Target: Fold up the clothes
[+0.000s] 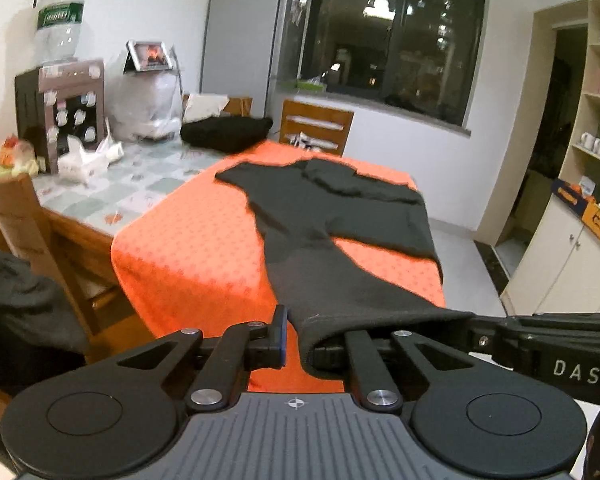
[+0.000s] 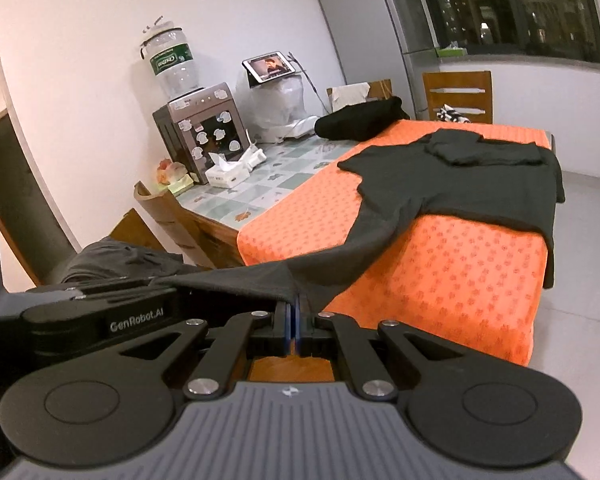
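A black long-sleeved garment (image 1: 332, 208) (image 2: 460, 176) lies spread on an orange cloth (image 1: 188, 248) (image 2: 460, 280) over the table, its top part folded over at the far end. Its near end is lifted off the table's near edge and stretched between both grippers. My right gripper (image 2: 295, 320) is shut on one corner of that hem; the left wrist view shows its body at the right (image 1: 540, 344). My left gripper (image 1: 300, 344) stands slightly open. The hem drapes over its right finger, and orange shows in the gap between the fingers. Its body (image 2: 100, 320) sits under the stretched hem.
A folded black pile (image 1: 226, 132) (image 2: 360, 120) lies at the table's far side. A water dispenser (image 1: 60, 112) (image 2: 200, 128), a tissue box (image 2: 224, 174) and bags crowd the left end. Wooden chairs (image 1: 316, 128) (image 2: 458, 96) stand behind. Dark clothes (image 1: 16, 300) (image 2: 120, 260) lie at the left. Shelves (image 1: 596, 120) stand at the right.
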`<state>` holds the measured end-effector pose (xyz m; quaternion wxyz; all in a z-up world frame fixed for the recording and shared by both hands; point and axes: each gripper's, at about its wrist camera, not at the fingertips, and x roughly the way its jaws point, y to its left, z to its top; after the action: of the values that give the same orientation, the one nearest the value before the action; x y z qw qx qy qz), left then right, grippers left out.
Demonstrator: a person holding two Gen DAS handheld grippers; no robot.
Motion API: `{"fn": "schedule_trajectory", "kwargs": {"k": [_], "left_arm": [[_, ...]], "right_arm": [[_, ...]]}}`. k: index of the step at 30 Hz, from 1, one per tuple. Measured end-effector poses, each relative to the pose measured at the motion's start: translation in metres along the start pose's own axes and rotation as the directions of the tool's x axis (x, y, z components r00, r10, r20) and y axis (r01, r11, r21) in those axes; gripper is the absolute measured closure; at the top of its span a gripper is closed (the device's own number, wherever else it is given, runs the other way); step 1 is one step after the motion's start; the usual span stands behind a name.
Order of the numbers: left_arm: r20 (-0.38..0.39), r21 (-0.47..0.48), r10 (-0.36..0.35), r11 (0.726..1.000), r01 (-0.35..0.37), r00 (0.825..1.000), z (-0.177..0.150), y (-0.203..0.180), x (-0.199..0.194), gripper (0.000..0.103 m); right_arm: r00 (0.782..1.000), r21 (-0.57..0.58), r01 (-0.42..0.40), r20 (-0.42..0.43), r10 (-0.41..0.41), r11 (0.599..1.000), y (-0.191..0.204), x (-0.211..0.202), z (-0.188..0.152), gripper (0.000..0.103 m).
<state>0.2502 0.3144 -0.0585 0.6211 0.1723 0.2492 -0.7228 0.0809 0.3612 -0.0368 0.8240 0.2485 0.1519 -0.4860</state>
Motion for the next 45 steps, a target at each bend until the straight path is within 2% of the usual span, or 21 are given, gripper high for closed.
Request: {"fn": "schedule_trajectory", "kwargs": {"k": [5,8,11,15,17,20,25,27,28,29,30,32,35,36,40,45], "left_arm": [[-0.032,0.035,-0.012,0.999,0.013,0.999,-0.017,0.006,0.006,0.075],[-0.038,0.042,-0.042,0.998,0.044,0.998,-0.020,0.008,0.011,0.069],[-0.046,0.046,-0.071,0.996,0.073,0.996,-0.020,0.008,0.015,0.069],[-0.027,0.117,-0.089,0.989,0.091,0.996,-0.017,0.004,0.012,0.076],[-0.017,0.171,-0.088,0.981,0.090,0.996,-0.018,0.000,0.008,0.074],[0.010,0.271,-0.106,0.957,0.099,0.994,-0.021,-0.011,-0.001,0.060],[0.051,0.372,-0.130,0.923,0.102,0.990,-0.023,-0.027,-0.008,0.060],[0.064,0.394,-0.135,0.914,0.099,0.989,-0.020,-0.030,-0.007,0.061],[0.071,0.405,-0.138,0.909,0.098,0.988,-0.019,-0.032,-0.007,0.065],[0.074,0.422,-0.142,0.901,0.098,0.987,-0.018,-0.032,-0.007,0.085],[0.075,0.440,-0.147,0.893,0.099,0.986,-0.017,-0.033,-0.006,0.098],[0.083,0.447,-0.171,0.887,0.117,0.982,-0.015,-0.031,-0.010,0.099],[0.098,0.433,-0.179,0.894,0.120,0.979,-0.011,-0.029,-0.016,0.099],[0.101,0.430,-0.179,0.895,0.119,0.979,-0.010,-0.028,-0.017,0.099],[0.095,0.418,-0.181,0.900,0.126,0.979,-0.007,-0.024,-0.019,0.099],[0.086,0.410,-0.184,0.902,0.133,0.979,-0.005,-0.022,-0.020,0.099]], "right_arm": [[1.000,-0.008,0.004,-0.008,-0.004,1.000,0.015,-0.005,-0.010,0.100],[1.000,-0.045,0.017,0.001,-0.017,0.999,0.027,-0.008,-0.009,0.100],[0.999,-0.080,0.037,0.012,-0.036,0.996,0.038,-0.011,-0.007,0.100],[0.996,-0.097,0.090,0.023,-0.088,0.991,0.045,-0.011,-0.004,0.100],[0.993,-0.107,0.114,0.022,-0.112,0.988,0.047,-0.011,-0.004,0.100],[0.993,-0.130,0.119,0.016,-0.118,0.984,0.051,-0.009,-0.003,0.100],[0.992,-0.170,0.122,0.005,-0.123,0.978,0.056,-0.005,0.000,0.100],[0.992,-0.186,0.123,0.000,-0.125,0.975,0.058,-0.004,0.001,0.100],[0.992,-0.194,0.123,-0.002,-0.126,0.973,0.059,-0.003,0.002,0.100],[0.992,-0.197,0.126,-0.002,-0.129,0.972,0.060,-0.003,0.002,0.100],[0.991,-0.199,0.130,-0.001,-0.133,0.971,0.060,-0.003,0.003,0.100],[0.990,-0.202,0.138,0.001,-0.141,0.970,0.061,-0.003,0.004,0.100],[0.987,-0.192,0.158,-0.007,-0.162,0.969,0.060,-0.002,0.002,0.099],[0.985,-0.196,0.165,-0.012,-0.171,0.967,0.060,-0.001,0.001,0.093],[0.981,-0.199,0.181,-0.034,-0.192,0.963,0.057,0.002,-0.008,0.081],[0.984,-0.138,0.164,-0.050,-0.172,0.977,0.051,0.005,-0.016,0.079]]}}
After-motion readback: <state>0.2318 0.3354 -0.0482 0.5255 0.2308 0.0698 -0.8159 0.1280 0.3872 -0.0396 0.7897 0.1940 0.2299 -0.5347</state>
